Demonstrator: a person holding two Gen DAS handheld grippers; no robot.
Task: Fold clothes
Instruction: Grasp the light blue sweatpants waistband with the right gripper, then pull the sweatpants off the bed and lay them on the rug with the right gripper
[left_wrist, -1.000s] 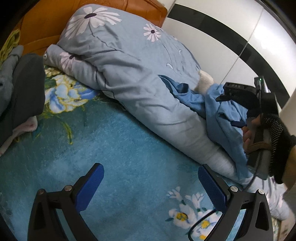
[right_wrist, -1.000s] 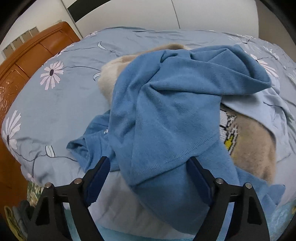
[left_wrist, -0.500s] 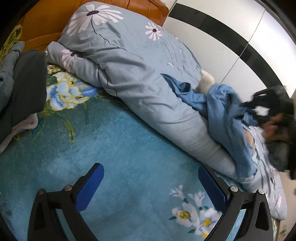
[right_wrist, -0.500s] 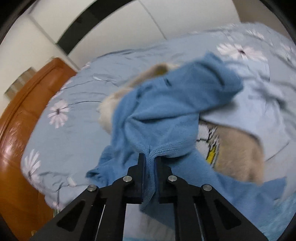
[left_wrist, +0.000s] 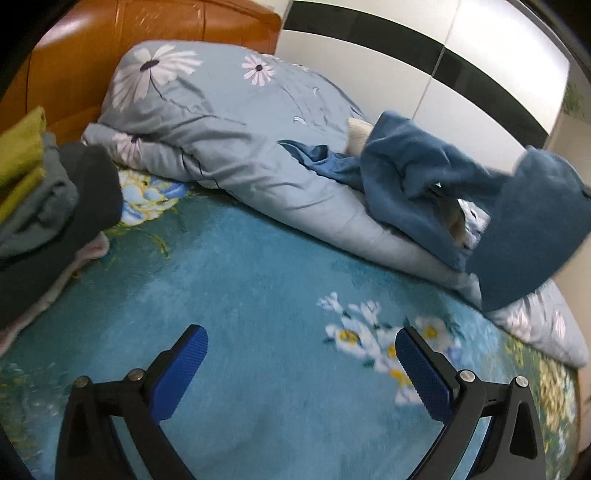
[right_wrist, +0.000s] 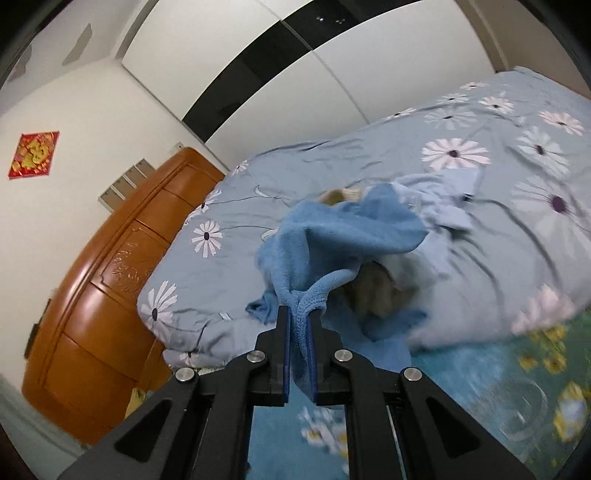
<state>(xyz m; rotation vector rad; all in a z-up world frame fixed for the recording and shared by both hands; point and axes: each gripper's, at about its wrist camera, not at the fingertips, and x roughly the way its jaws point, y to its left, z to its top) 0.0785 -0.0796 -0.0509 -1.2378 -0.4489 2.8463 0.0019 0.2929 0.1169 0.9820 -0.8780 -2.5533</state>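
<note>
Between the right gripper's (right_wrist: 300, 328) blue pads, a fold of the blue fleece garment (right_wrist: 343, 236), pinched tight, jaws just closed down onto it. Pointing forward and a little downward across the bed, fingers nearly parallel, black arms fanning back toward the lens. Fleece stretched up from the pinch in a taut ridge, then spreading over a heap on the pale blue daisy quilt (right_wrist: 480, 155). Under the lifted edge, a tan furry garment (right_wrist: 373, 295) peeking out, blurred. Beside it, a lighter blue cloth (right_wrist: 443, 199), rumpled on the quilt. Further left, orange wooden headboard (right_wrist: 110, 295); behind, white wardrobe doors with a black band (right_wrist: 266, 66), red square decoration (right_wrist: 33, 155) on the wall.

Over to the left gripper (left_wrist: 301, 373): spread wide, nothing between the blue pads, angled down at the teal floral bedspread (left_wrist: 258, 277). Same fleece seen from this side (left_wrist: 424, 177), draped off the quilt's (left_wrist: 229, 129) slope, one big flap (left_wrist: 532, 229) raised and smeared with motion at right, hiding the gripper that holds it. At far left, a stack of folded clothes (left_wrist: 55, 206): dark grey, grey-green, olive on top, a pale pink piece at the bottom.
</note>
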